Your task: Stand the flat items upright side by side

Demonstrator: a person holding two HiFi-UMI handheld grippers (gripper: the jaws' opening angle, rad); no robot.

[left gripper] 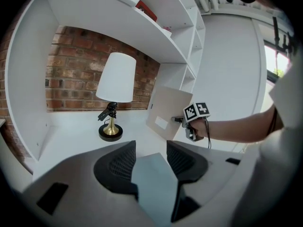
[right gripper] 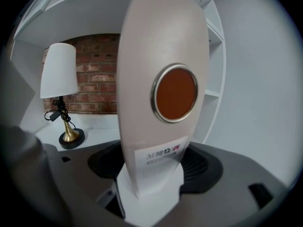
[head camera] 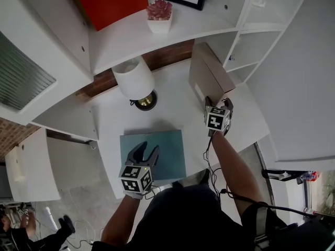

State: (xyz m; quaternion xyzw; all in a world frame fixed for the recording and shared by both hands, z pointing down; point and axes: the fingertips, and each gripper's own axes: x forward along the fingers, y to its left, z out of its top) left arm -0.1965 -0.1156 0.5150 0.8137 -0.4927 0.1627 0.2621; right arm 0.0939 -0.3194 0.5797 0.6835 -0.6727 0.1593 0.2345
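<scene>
The left tongs (head camera: 146,151) are clamped on the near edge of the teal book (head camera: 170,150). Its broad face shows from above, so it looks closer to flat than upright over the tabletop (head camera: 172,109). The right tongs (head camera: 219,102) are clamped on the tan book (head camera: 208,72), which stands upright with its long axis running away from them. That book is ahead and to the right of the left tongs, well apart. Both forearms reach forward, tongs angled down.
</scene>
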